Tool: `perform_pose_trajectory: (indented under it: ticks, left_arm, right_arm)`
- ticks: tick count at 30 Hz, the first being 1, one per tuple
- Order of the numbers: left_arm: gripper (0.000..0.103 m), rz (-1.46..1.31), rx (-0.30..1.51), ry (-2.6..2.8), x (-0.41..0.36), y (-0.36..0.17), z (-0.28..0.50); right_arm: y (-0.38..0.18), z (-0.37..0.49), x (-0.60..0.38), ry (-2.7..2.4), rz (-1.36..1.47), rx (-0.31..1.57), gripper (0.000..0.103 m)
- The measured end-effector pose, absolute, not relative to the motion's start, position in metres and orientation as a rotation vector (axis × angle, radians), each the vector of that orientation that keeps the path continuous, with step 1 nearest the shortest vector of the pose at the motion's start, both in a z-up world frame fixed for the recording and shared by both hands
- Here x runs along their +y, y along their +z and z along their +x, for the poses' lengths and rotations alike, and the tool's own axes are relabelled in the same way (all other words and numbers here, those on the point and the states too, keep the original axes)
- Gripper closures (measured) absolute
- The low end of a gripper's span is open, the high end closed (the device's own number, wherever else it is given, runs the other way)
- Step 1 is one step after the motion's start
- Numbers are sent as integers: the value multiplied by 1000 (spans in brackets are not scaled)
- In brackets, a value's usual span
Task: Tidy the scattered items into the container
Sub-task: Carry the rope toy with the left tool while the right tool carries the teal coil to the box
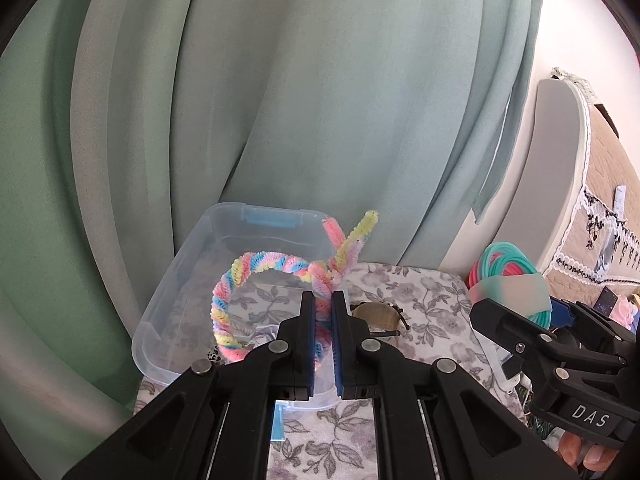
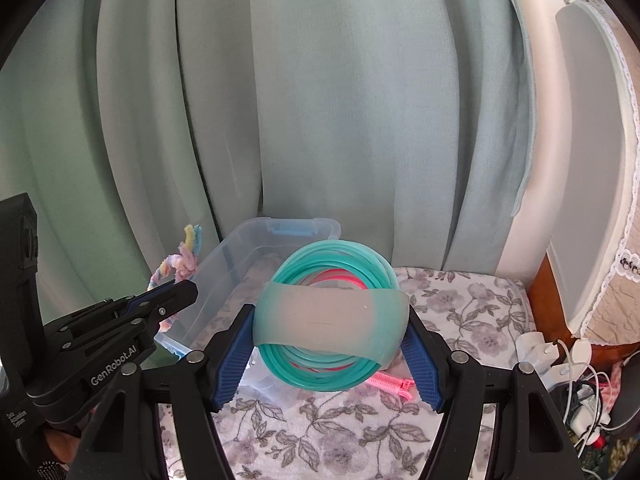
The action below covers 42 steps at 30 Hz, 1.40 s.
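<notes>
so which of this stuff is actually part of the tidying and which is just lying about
Part of the job:
clear container
twisted pipe cleaners
coiled teal tubing
pink clip
sunglasses

Just lying about:
green curtain
white chargers and cables

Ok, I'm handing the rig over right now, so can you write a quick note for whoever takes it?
Left gripper: shut on the twisted pipe-cleaner loop, held over the clear container.
Right gripper: closed on the teal ring bundle, near the container.
Done: both picked up, neither dropped in.
Left: release both into the container, then fetch the sunglasses and pink clip from the floral cloth.
</notes>
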<state>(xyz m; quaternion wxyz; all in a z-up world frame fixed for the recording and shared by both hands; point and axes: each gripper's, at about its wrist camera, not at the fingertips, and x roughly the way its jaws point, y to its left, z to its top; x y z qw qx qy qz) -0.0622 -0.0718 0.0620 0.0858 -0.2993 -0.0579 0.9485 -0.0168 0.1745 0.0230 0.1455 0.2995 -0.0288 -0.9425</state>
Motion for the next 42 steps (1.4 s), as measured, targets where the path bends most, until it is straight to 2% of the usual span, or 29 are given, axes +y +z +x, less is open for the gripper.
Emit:
perform_pose_trajectory:
  ticks: [26, 42]
  left_arm:
    - [96, -1049, -309, 2892, -150, 24, -106]
    - [96, -1132, -320, 2869, -156, 5, -135]
  right_arm:
    - [-15, -79, 74, -2502, 974, 53, 30]
    - [-45, -108, 59, -2438, 1065, 44, 30]
